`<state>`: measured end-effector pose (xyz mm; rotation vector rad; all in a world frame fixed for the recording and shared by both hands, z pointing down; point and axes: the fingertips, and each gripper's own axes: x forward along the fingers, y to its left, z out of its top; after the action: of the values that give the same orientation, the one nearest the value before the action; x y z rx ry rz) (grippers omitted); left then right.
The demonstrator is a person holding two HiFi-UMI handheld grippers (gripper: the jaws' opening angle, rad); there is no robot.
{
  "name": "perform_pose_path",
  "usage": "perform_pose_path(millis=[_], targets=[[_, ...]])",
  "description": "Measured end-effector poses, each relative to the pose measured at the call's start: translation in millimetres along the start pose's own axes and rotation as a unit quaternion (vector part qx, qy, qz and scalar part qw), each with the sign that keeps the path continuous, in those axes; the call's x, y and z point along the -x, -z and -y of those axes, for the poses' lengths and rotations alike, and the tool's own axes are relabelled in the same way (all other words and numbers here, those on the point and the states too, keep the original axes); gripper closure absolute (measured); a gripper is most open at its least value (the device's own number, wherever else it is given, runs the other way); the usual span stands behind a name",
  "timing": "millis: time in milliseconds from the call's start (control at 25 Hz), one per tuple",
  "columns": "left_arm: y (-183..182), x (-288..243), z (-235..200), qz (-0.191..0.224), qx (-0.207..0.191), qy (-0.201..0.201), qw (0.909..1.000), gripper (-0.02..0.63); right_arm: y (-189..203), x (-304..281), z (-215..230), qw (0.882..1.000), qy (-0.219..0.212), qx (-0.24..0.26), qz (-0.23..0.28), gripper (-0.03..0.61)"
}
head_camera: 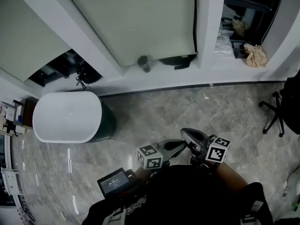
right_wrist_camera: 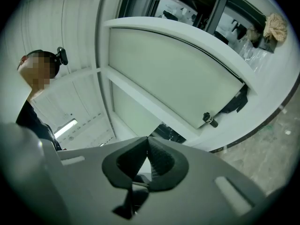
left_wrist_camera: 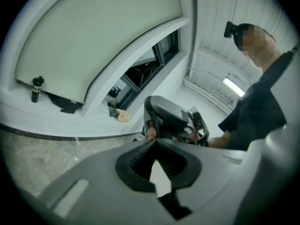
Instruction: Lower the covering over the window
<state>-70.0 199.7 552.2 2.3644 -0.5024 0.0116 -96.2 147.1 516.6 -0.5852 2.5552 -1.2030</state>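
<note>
1. left gripper [left_wrist_camera: 155, 143]: jaws closed tip to tip, nothing between them. It is held low, close in front of the person.
2. right gripper [right_wrist_camera: 147, 139]: jaws likewise shut and empty. It sits just beside the left one, at the same height.
3. floor [head_camera: 154, 111]: marbled stone between the person and the window wall. Both tools are well apart from the window.
4. tub [head_camera: 65, 116]: white, oval, to the left near the wall.
5. blind [head_camera: 136, 18]: pale, over the centre pane, drawn down almost to the sill [head_camera: 211, 70].
6. cord [head_camera: 194, 22]: thin and dark, running down the blind's right edge against the frame.
7. cylinder [head_camera: 144, 63]: dark, upright on the sill at the blind's lower edge.
8. black item [head_camera: 178, 61]: lying on the sill, partly under that edge.
9. left blind [head_camera: 28, 36]: stops short of the sill, with a dark gap beneath.
10. right pane [head_camera: 253, 8]: uncovered, with a cloth [head_camera: 255, 55] on its sill.

Hazards, as judged:
- The cord is slim and lies against the frame, so a pinch may slip off it or catch the frame instead.
- If the cord is a loop, pulling the wrong run would raise the blind.
- The black item under the edge may stop the blind short or tilt it.
- A reach to the blind's edge could topple the cylinder.
- Which covering is meant is unclear, so the wrong window may be worked.
</note>
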Motion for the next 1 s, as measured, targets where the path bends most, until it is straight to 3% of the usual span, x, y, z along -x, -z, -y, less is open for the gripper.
perform_pose_path(millis=[120, 280, 400, 520, 720, 840, 1000], targets=[[27, 43, 12, -0.014, -0.001, -0.001, 0.9999, 0.612, 43, -10, -27, 1.000, 0.019, 0.014, 0.000, 0.571], [56, 87, 30, -0.017, 0.020, 0.032, 0.9991, 0.612, 89, -15, -55, 0.999, 0.049, 0.016, -0.003, 0.571], [71, 102, 45, -0.012, 0.035, 0.060, 0.9975, 0.612, 108, -7, -71, 0.997, 0.068, 0.024, -0.011, 0.571], [72, 104, 59, 0.001, 0.025, 0.071, 0.9972, 0.612, 110, 7, -82, 0.995, 0.089, 0.053, -0.005, 0.571], [70, 97, 76, 0.027, 0.001, 0.034, 0.9991, 0.612, 101, 39, -90, 0.989, 0.109, 0.101, 0.006, 0.571], [74, 79, 87, 0.035, 0.005, 0.006, 0.9993, 0.612, 98, 69, -92, 0.988, 0.111, 0.109, 0.002, 0.571], [92, 48, 110, 0.030, 0.014, -0.002, 0.9994, 0.612, 95, 120, -91, 0.987, 0.118, 0.109, 0.008, 0.571]])
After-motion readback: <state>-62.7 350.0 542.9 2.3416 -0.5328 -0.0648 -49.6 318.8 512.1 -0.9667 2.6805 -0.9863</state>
